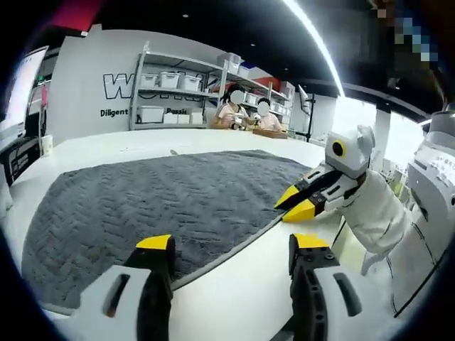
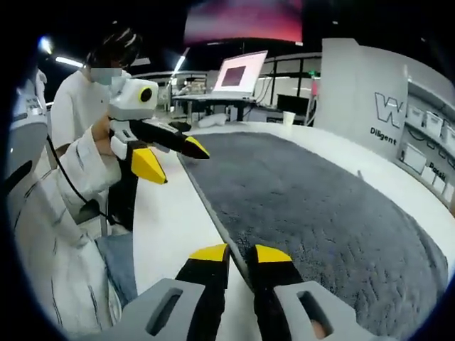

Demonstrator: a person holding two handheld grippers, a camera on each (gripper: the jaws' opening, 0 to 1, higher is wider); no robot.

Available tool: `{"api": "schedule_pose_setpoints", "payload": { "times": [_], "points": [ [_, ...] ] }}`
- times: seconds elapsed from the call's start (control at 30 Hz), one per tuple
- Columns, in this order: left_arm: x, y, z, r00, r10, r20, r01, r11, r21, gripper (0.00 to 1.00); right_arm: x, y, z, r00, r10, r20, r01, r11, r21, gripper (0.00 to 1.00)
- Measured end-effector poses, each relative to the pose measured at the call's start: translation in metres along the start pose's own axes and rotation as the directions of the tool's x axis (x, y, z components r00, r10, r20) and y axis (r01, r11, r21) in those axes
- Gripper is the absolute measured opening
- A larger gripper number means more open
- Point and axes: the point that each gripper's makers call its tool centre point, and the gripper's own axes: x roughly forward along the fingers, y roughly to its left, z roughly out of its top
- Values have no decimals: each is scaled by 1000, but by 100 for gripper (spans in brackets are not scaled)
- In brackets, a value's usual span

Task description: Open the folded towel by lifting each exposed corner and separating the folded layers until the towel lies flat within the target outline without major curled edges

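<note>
The grey towel (image 1: 163, 206) lies spread across the white table (image 1: 249, 284), its near edge running along the table front — it looks already opened flat, with no folded layers or curled corners visible. No target outline can be made out.

The left gripper (image 1: 231, 252) hovers at that near edge with its jaws spread wide and holding nothing, one tip over the towel's border, one over bare table. The right gripper (image 2: 240, 254) sits further along the same edge, jaws close together; whether they pinch the hem I cannot tell. Both seem stationed at the edge to tug or smooth it.

Behind, shelves (image 1: 178, 85) carry white bins (image 1: 151, 114) — contents hidden.
</note>
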Motion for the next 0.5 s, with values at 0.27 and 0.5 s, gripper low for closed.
{"api": "schedule_pose_setpoints", "payload": {
  "times": [0.27, 0.5],
  "points": [
    [20, -3, -2, 1000, -8, -18, 8, 1000, 14, 47, 1, 1, -1, 1000, 1, 6, -1, 1000, -13, 5],
    [31, -2, -11, 995, 9, -100, 2, 994, 112, 41, 2, 0, -2, 1000, 5, 18, -5, 1000, 15, 5]
  ]
}}
